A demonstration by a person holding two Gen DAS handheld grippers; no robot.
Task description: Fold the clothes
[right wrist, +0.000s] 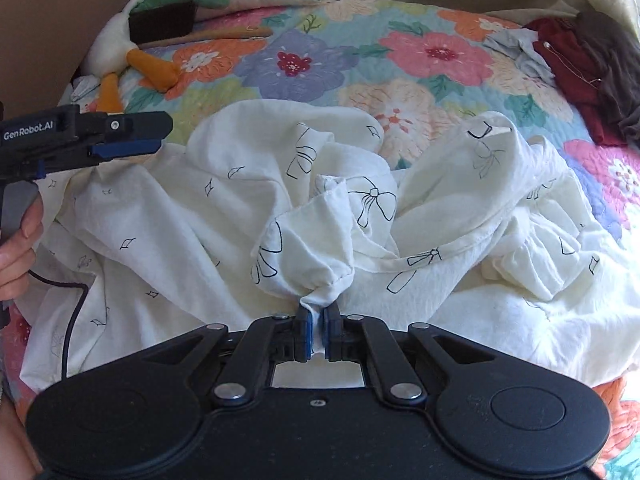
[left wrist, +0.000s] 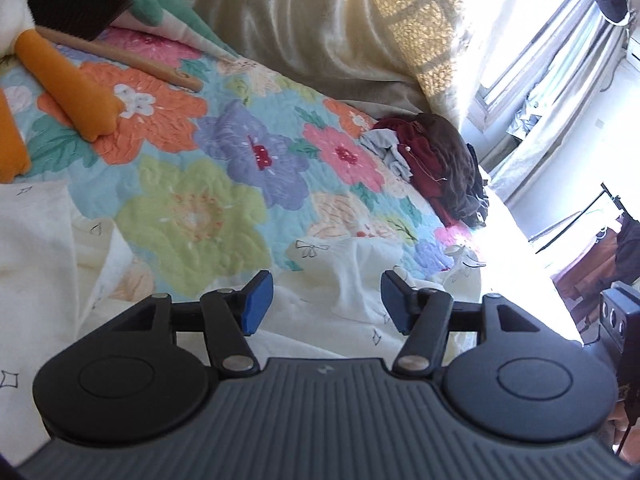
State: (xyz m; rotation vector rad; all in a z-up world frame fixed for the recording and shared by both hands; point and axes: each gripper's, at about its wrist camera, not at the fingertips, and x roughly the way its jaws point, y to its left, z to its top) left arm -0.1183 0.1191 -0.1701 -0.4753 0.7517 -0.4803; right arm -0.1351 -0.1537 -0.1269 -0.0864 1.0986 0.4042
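A white garment printed with black bows and small diamonds lies crumpled on a floral quilt. My right gripper is shut on a bunched fold of it at the near edge, and the cloth rises in a peak from the pads. At the garment's left edge a person's hand holds my left gripper. In the left wrist view the left gripper stands open above the white garment, with nothing pinched between its blue pads.
A pile of dark red, brown and grey clothes sits at the quilt's far right. A plush toy with orange feet and a dark brush lie at the far left. A cream blanket is bunched behind, and a bright window shows beyond.
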